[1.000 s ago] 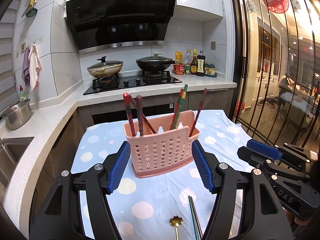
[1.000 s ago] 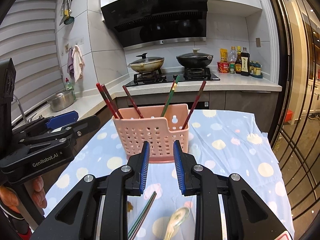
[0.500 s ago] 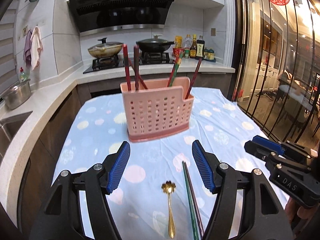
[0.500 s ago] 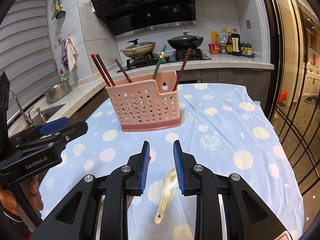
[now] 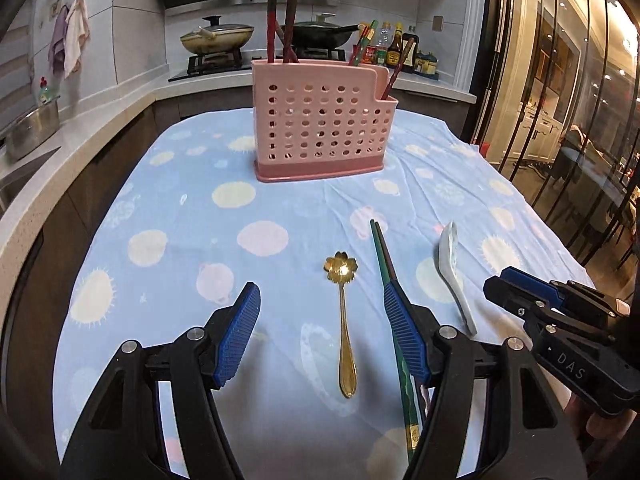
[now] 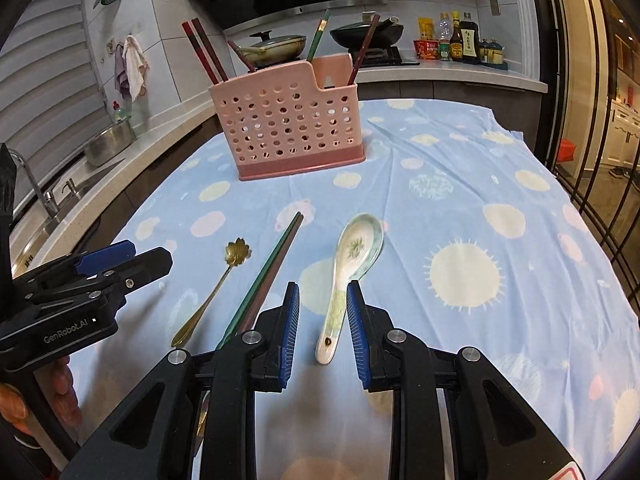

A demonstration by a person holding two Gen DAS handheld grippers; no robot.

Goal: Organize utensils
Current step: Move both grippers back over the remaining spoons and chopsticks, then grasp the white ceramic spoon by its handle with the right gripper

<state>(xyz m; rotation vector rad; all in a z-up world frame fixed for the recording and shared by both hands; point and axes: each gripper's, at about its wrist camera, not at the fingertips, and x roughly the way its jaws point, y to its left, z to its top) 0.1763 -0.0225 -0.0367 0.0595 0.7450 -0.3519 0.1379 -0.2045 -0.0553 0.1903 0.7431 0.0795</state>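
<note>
A pink utensil holder (image 5: pixel 322 128) full of little holes stands on the far part of a table with a blue spotted cloth (image 5: pixel 168 208). Red and green chopsticks (image 5: pixel 280 16) stick up out of the pink utensil holder. Three things lie flat on the blue spotted cloth, closer to the cameras. On one side is a gold spoon (image 5: pixel 343 308) with a bowl shaped like a flower. Next to it is a pair of green and brown chopsticks (image 6: pixel 269 270) lying side by side. On the other side is a white ceramic spoon (image 6: pixel 349 276) with a green picture inside. The left gripper (image 5: pixel 320 334) hangs over the gold spoon with its blue fingers spread wide, and it holds nothing. The right gripper (image 6: pixel 322 328) sits above the handle of the white ceramic spoon. Its fingers are only a little way apart and they do not pinch the white ceramic spoon. A stove with two pans (image 5: pixel 218 36) is on the counter behind the table.
</note>
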